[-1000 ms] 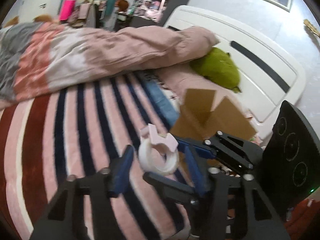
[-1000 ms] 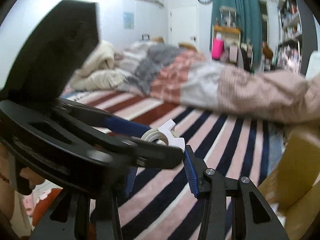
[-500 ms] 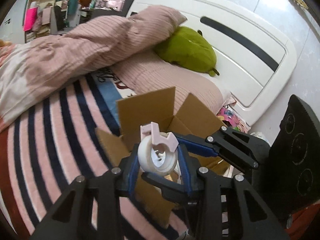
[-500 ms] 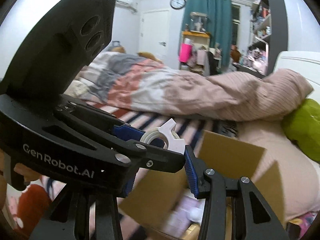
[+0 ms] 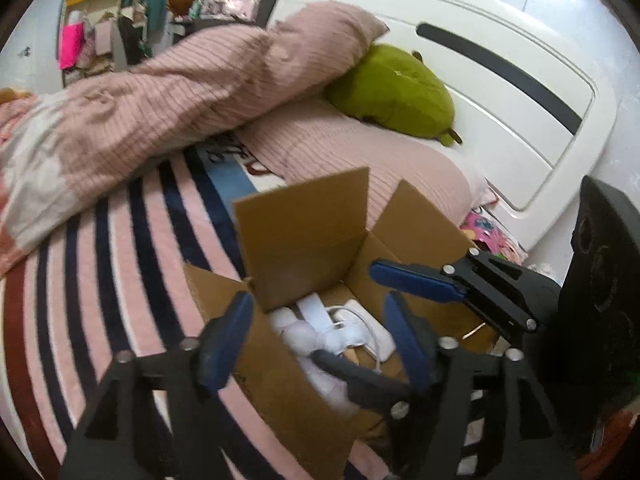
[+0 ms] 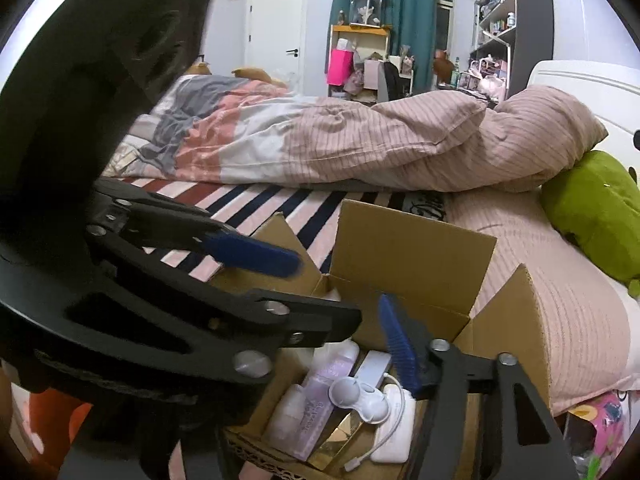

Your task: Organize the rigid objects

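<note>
Both grippers hang over the open cardboard box (image 5: 304, 232), jaws opening, nothing between either pair.

- Left gripper (image 5: 316, 340): blue pads well apart, only box contents showing through the gap. A second ago these pads were closed on a white tape dispenser with a pink cutter; now they are spread and bare.
- Right gripper (image 6: 348, 312): one blue pad visible by the box's near edge; the other is hidden behind the left gripper's black frame, which crosses the view. No object in the gap. Half a second ago it sat against the same dispenser.
- The tape dispenser is gone from both sets of jaws. A pale blurred shape (image 5: 320, 344) lies in the box directly under the left pads; probably the dispenser, but too smeared to confirm.
- Box contents seen from the right wrist: a white two-lobed plastic piece (image 6: 360, 398), a pale purple bottle (image 6: 320, 396), a white charger with cable (image 6: 392, 432).
- Box rests on the striped bedspread (image 5: 120, 260), flaps up, beside a pink pillow (image 5: 360, 164); green plush (image 5: 396, 92) at the headboard.

Judgement: the drop looks done, one item stowed. Next call is withdrawing without snagging a raised flap.
</note>
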The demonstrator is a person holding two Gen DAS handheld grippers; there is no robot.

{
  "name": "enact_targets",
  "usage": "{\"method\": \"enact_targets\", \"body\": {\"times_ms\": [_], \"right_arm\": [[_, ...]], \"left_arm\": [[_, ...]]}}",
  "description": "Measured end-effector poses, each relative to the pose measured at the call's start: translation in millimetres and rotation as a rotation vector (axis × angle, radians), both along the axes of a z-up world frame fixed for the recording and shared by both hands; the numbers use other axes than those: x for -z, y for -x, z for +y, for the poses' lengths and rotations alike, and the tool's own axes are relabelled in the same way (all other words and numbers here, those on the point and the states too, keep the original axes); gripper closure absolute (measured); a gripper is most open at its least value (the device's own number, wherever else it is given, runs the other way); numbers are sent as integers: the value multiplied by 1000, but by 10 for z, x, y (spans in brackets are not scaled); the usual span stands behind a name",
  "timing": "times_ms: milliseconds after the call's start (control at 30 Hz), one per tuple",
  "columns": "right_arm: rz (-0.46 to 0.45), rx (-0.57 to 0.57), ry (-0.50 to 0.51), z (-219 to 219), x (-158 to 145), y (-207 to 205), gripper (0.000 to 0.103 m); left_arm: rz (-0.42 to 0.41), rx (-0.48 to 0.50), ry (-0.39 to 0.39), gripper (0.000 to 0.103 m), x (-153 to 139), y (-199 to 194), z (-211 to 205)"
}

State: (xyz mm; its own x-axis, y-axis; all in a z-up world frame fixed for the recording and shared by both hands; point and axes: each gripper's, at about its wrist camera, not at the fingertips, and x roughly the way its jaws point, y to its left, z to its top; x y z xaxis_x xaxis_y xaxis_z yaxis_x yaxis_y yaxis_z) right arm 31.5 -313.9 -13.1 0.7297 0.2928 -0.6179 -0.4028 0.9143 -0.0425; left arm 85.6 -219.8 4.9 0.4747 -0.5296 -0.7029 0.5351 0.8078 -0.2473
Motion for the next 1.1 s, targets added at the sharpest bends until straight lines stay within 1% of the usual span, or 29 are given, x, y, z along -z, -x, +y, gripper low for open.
{"method": "enact_targets", "body": {"times_ms": [67, 100, 133, 167, 200, 233, 267, 333, 367, 400, 433, 500, 567, 600, 667, 867, 1100], "right_arm": [[2, -1, -12, -24, -24, 1, 45], [0, -2, -18, -27, -40, 15, 42], [-7, -5, -26, -37, -64, 34, 37], [-15, -6, -32, -40, -87, 47, 34], [-26, -8, -40, -54, -112, 72, 29], [-41, -8, -48, -65, -144, 99, 23], [-54, -5, -53, -73, -171, 111, 21], [-89, -1, -73, -101, -231, 165, 20], [-103, -5, -83, -114, -254, 183, 20], [-120, -11, -96, -125, -283, 209, 15], [-136, -17, -110, -137, -315, 239, 8], [-156, -28, -135, -143, -376, 282, 3], [-164, -46, -159, -136, -433, 307, 3], [-165, -55, -168, -136, -456, 318, 1], [-169, -66, -184, -123, -491, 351, 0], [-126, -75, -200, -83, -445, 370, 0], [-125, -72, -194, -76, -427, 372, 0]], "left_arm": [[-31, -30, 2, 34, -72, 66, 96], [-44, -46, 5, 33, -109, 102, 145], [-57, -61, 9, 29, -144, 141, 196], [-74, -81, 11, 25, -184, 191, 253], [-96, -104, 10, 20, -222, 240, 309], [-126, -135, 5, 18, -271, 305, 378], [-144, -159, -1, 17, -300, 340, 433], [-185, -240, -33, 16, -384, 445, 574], [-195, -259, -38, 16, -406, 472, 621], [-210, -287, -42, 16, -436, 524, 698], [-223, -310, -43, 15, -459, 569, 769], [-244, -354, -48, 12, -491, 639, 882], [-267, -402, -61, 11, -509, 717, 994], [-274, -423, -65, 11, -508, 750, 1037], [-278, -460, -66, 11, -496, 812, 1144], [-266, -518, -73, 11, -421, 891, 1328], [-264, -544, -85, 11, -391, 921, 1380]]}}
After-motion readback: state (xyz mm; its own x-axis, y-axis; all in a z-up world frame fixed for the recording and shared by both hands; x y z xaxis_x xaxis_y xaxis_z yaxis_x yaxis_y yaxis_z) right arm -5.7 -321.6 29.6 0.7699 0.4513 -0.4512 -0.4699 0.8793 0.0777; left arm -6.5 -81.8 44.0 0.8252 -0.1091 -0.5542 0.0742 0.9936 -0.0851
